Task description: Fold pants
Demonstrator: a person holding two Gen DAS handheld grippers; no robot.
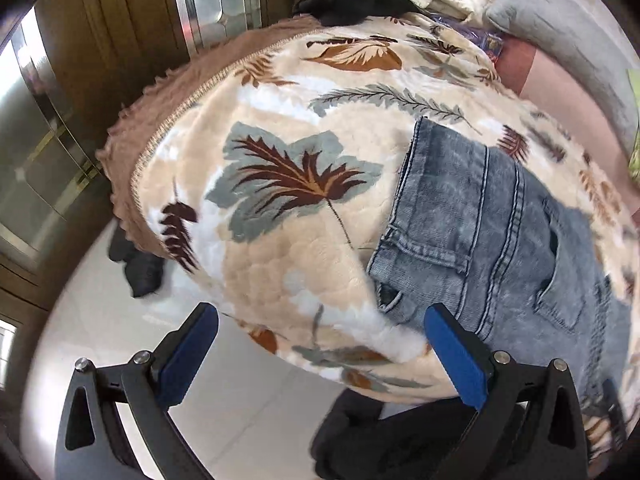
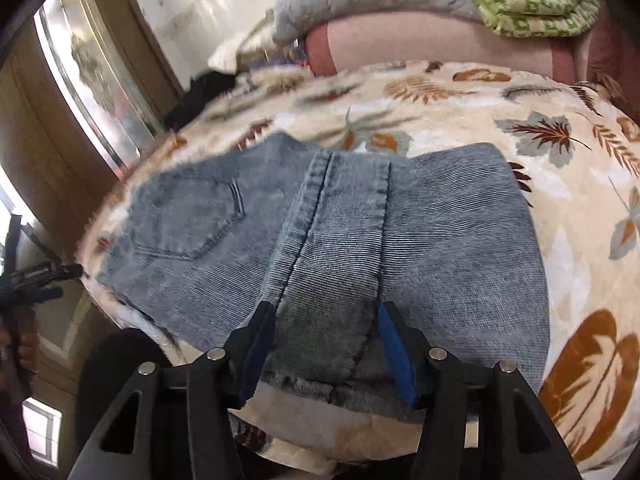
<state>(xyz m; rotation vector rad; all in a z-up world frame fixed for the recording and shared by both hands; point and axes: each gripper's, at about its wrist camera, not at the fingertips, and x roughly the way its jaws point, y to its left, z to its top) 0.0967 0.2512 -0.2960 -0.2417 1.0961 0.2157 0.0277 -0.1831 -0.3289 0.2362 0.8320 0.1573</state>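
Note:
Folded blue-grey jeans (image 2: 360, 220) lie flat on a cream leaf-print blanket (image 2: 560, 200), back pocket to the left and a folded leg on top. My right gripper (image 2: 324, 308) is open; its blue-padded fingers straddle the near hem of the folded leg, and the denim between them lies flat and ungripped. In the left wrist view the jeans (image 1: 480, 220) sit at the right, waistband towards me. My left gripper (image 1: 320, 312) stands wide open over the blanket's (image 1: 280, 120) near edge with nothing between its fingers, the right finger close to the waistband corner. It also shows at the far left as the left gripper (image 2: 40, 276).
A black garment (image 1: 360, 0) and a grey pillow (image 1: 540, 8) lie at the bed's far end, with a green patterned blanket (image 2: 528, 4) beyond. Dark items (image 1: 136, 264) sit on the white floor (image 1: 240, 400) by the bed. Mirrored wardrobe doors (image 1: 40, 140) stand to the left.

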